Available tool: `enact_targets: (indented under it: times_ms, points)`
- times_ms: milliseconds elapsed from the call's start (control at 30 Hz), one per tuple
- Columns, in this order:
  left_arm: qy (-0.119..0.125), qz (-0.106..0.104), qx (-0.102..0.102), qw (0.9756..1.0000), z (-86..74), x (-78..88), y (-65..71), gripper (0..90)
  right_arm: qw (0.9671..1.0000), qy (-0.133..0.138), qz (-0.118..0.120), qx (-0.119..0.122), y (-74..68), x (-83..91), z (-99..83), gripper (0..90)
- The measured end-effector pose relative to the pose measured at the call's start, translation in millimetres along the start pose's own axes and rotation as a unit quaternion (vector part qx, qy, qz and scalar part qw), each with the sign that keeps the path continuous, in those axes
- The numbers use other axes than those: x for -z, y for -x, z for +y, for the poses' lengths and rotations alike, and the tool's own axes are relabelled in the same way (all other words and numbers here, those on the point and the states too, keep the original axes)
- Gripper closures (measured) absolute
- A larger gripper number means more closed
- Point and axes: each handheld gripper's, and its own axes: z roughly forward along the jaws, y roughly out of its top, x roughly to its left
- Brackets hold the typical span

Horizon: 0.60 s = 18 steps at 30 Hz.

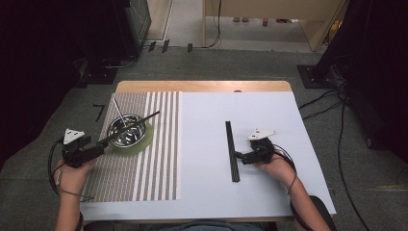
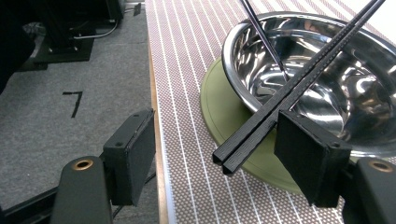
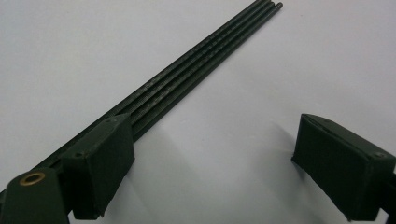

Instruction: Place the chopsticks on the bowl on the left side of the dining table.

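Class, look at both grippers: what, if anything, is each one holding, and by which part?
Nothing is held. The left gripper is open around the near ends of the chopsticks resting across the bowl. The right gripper is open beside black sticks.

Steel bowl (image 1: 127,130) upright on green round mat (image 1: 144,143), left half of table, thin metal rod (image 1: 119,110) leaning inside. Black chopstick pair (image 1: 132,128) lies across its rim. More black chopsticks (image 1: 232,150), probably three, flat mid-table.

White-topped table (image 1: 269,192), striped placemat (image 1: 139,168) at left, black chopsticks (image 1: 231,149) right of centre
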Motion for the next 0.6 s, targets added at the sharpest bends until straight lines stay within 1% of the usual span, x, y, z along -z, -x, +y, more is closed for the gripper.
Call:
enact_targets:
  times_ms: [67,133,233,367,533,600]
  points:
    - [-0.001,-0.005,0.003,1.0,0.4,-1.5,-0.9,29.8,1.0,-0.001,0.0,-0.002,-0.2,0.2,0.0,11.8]
    - [-0.009,-0.011,0.004,0.9999,0.7,-2.9,-1.9,29.8,1.0,-0.001,0.0,-0.002,-0.2,0.2,0.0,11.8]
    - [-0.008,-0.01,0.001,0.9999,1.2,-3.3,-1.9,30.3,1.0,-0.001,0.0,-0.002,-0.3,0.2,0.0,11.8]
    - [-0.003,-0.011,0.005,0.9999,1.9,-3.9,-3.2,30.4,1.0,-0.001,0.0,-0.002,-0.2,0.1,0.0,11.8]
    - [-0.003,-0.006,0.004,1.0,4.4,-6.2,-6.0,30.4,1.0,-0.001,0.0,-0.002,-0.2,0.2,-0.1,11.8]
    - [-0.004,-0.004,-0.002,1.0,4.7,-6.6,-6.4,30.4,1.0,-0.001,0.0,-0.002,-0.2,0.1,0.0,11.8]
